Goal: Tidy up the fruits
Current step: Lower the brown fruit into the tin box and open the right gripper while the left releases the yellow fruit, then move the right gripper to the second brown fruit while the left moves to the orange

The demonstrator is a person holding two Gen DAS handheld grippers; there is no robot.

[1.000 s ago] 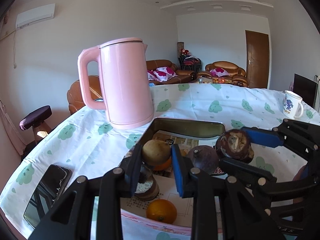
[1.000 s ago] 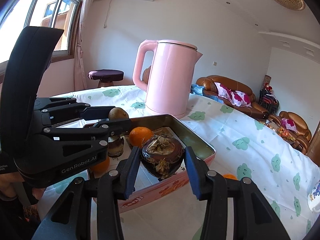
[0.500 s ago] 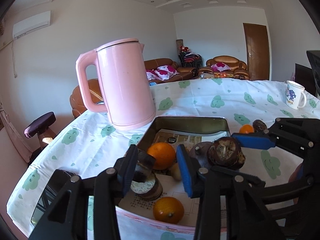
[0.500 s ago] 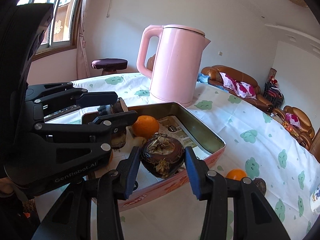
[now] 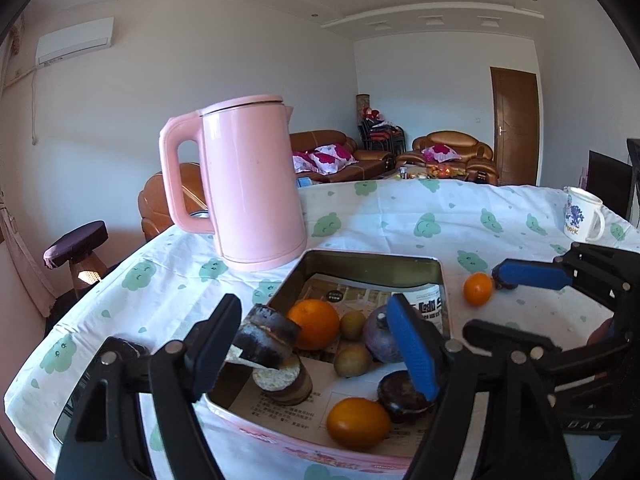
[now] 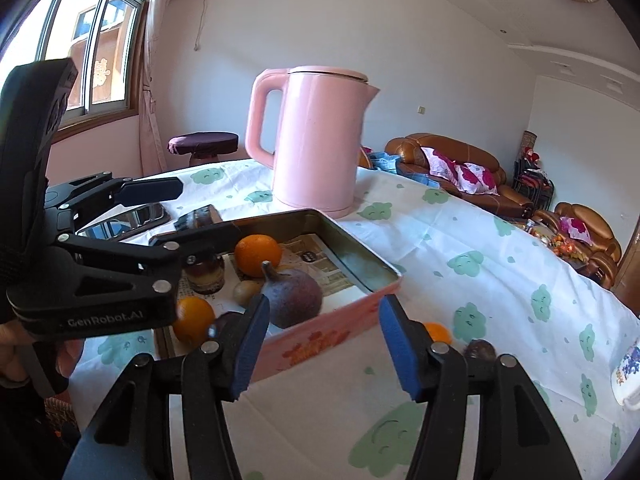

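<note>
- The left gripper (image 5: 316, 344), with black fingers and blue pads, hung over the near end of the rectangular metal tin with a pink outer wall (image 5: 372, 258); its jaws were opening, with no fruit pressed between the pads.
- Directly ahead of and below its fingertips, inside the tin, lay a round orange (image 5: 313, 324), two small brown-green fruits (image 5: 352, 360), a dull purple fruit with a stem (image 5: 380, 336), a second orange (image 5: 358, 423) and a dark round fruit (image 5: 404, 396).
- A stack of dark round pieces (image 5: 280, 376) stood by its left finger.
- The right gripper (image 6: 320, 344) hung just outside the tin's long side; its jaws were opening, empty.
- Beyond its right finger, a small orange (image 6: 438, 333) and a dark fruit (image 6: 480, 349) lay on the white tablecloth with green prints (image 6: 500, 248).
- A tall pink kettle (image 6: 316, 140) stood beyond the tin.
</note>
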